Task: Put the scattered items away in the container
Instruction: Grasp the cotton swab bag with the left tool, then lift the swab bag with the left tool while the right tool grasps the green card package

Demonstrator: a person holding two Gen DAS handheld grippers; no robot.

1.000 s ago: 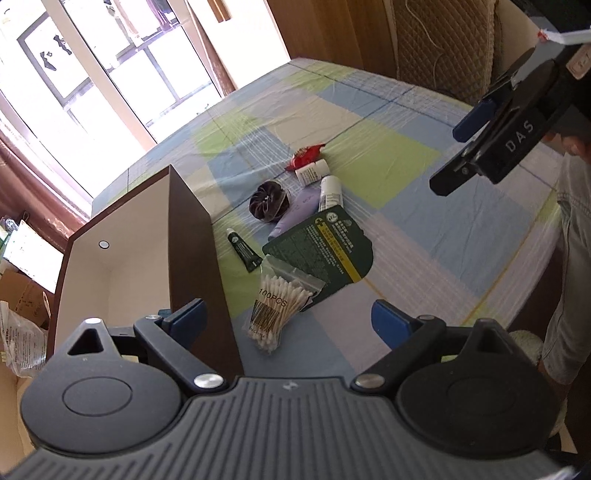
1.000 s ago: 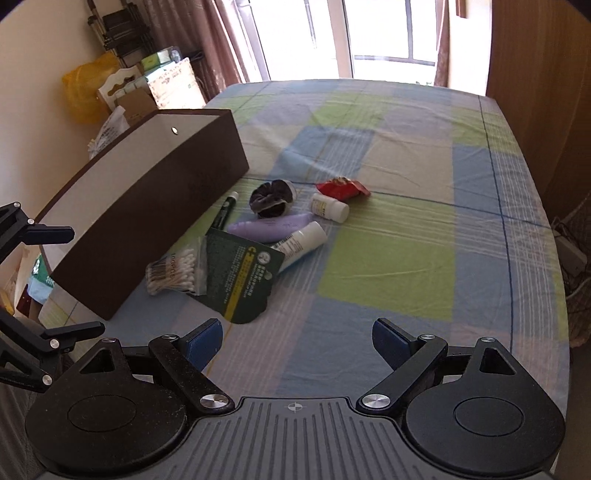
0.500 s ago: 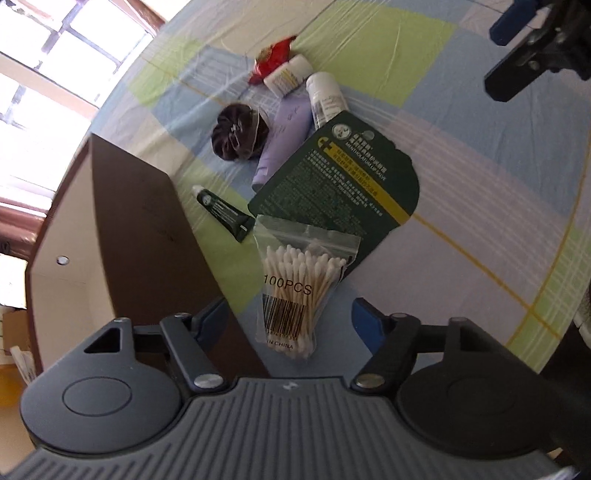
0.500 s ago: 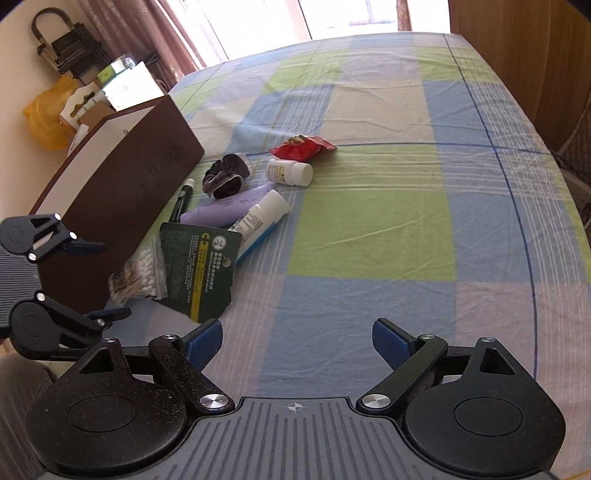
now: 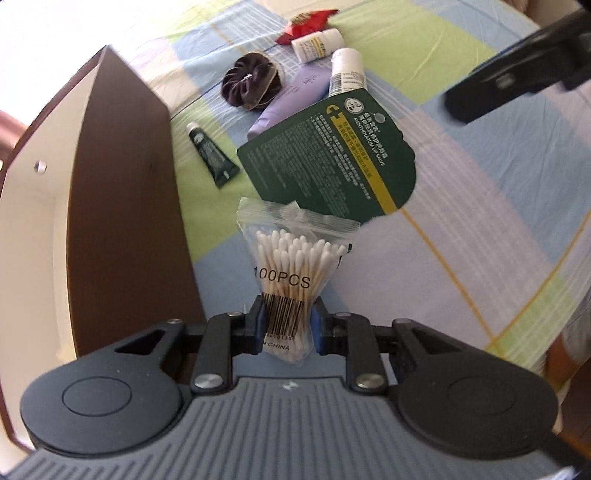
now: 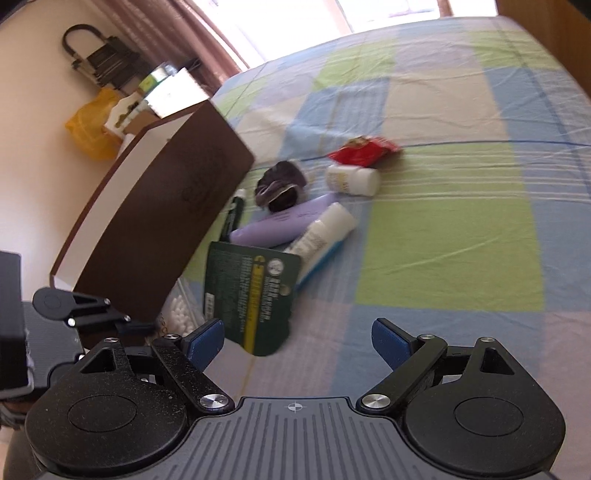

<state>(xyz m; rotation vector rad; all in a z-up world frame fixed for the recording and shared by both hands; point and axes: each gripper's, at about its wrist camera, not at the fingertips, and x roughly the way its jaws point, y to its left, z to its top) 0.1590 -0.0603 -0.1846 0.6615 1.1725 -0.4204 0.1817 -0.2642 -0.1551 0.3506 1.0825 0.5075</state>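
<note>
the bag of cotton swabs (image 5: pixel 291 280) is pinched at its barcode end between the blue pads (image 5: pixel 316 325) of the left gripper (image 5: pixel 287 325), whose jaws are drawn in tight against the plastic. the bag lies close along the brown outer wall of the container (image 5: pixel 122 206), near the near edge of the checked bedspread (image 5: pixel 480 240); whether it rests on the cloth or is raised off it i cannot tell. the far, sealed end of the bag touches or slips under the dark green lip salve card (image 5: pixel 332 155).

beyond the card lie a lilac tube (image 5: pixel 295 99) and a white bottle (image 5: pixel 345 74) side by side, touching. a small dark green tube (image 5: pixel 212 158) lies between the card and the container wall. farther toward the middle of the bedspread are a dark purple scrunchie (image 5: pixel 251 85), a small white jar on its side (image 5: pixel 317 43), and a red wrapper (image 5: pixel 306 24) just past it.

the container is open-topped, with a pale inside, and stands along the left side of the bedspread.

the right gripper (image 6: pixel 297 339) hovers over the near part of the bedspread, beside the green card, jaws spread wide with nothing between them.
</note>
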